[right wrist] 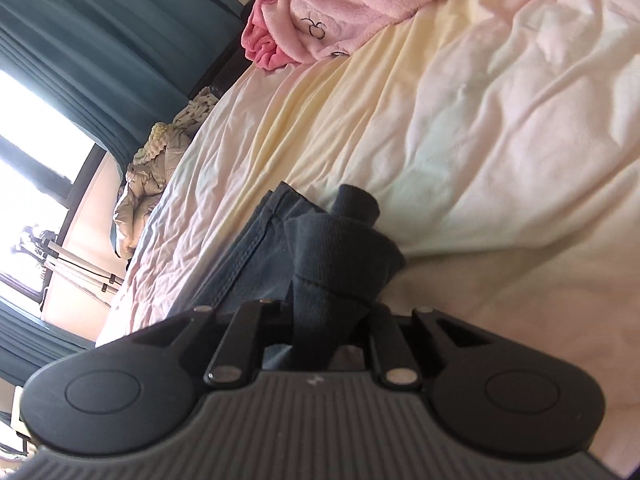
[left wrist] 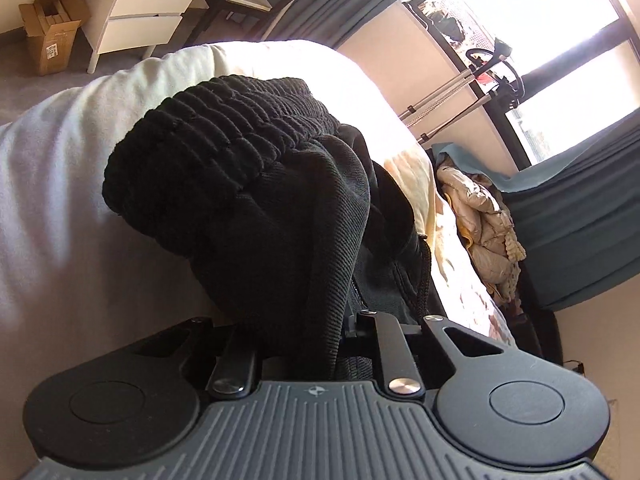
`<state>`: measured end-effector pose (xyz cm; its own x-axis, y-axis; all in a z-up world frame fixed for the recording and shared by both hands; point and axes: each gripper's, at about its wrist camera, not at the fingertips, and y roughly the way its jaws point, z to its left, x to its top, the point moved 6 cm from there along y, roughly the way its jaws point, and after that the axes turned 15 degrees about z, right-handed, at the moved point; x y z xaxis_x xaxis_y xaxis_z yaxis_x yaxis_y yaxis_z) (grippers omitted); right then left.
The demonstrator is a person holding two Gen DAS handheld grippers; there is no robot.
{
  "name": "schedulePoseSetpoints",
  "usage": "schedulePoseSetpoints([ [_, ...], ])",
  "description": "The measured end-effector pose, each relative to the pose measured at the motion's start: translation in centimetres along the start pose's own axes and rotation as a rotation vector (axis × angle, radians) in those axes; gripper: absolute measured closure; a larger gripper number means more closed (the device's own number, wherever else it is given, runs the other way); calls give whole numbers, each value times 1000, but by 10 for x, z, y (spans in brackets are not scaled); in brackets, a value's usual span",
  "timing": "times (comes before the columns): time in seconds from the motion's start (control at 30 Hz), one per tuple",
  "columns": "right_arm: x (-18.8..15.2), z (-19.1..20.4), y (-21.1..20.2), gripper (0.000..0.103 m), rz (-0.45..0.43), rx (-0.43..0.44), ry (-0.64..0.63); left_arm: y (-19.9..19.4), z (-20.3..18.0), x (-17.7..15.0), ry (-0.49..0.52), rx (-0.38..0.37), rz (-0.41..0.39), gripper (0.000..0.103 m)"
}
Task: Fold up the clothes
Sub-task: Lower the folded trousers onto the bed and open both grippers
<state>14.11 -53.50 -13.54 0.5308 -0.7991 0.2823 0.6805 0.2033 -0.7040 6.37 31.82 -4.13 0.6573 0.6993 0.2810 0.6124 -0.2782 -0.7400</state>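
Left gripper [left wrist: 304,320] is pinching the black ribbed-waistband garment [left wrist: 248,168]; right gripper [right wrist: 320,320] is clamping its dark knit cuff end [right wrist: 340,264]. The garment is hanging above the cream-coloured bed sheet [right wrist: 460,120].

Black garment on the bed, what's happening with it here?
A person is folding clothes on a bed with a gripper in each hand. The left gripper is shut on the black garment near its ribbed waistband; the right gripper is shut on another bunched part of the dark fabric. A pink fleece lies further up the bed, untouched.
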Motion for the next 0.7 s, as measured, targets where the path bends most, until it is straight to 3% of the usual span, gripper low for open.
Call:
schedulePoseSetpoints([
  [0.1, -4, -14, 0, 73, 16, 27, 50, 2, 2, -5, 44, 47, 45, 68],
  [0.27, -10, -20, -8, 66, 11, 41, 60, -26, 2, -32, 110, 155, -9, 31],
  [0.43, -13, -19, -18, 65, 17, 65, 86, -54, -12, -56, 212, 225, -99, 25],
  [0.7, -18, -21, -28, 65, 23, 72, 81, -52, -81, -84, 327, 224, -204, 17],
])
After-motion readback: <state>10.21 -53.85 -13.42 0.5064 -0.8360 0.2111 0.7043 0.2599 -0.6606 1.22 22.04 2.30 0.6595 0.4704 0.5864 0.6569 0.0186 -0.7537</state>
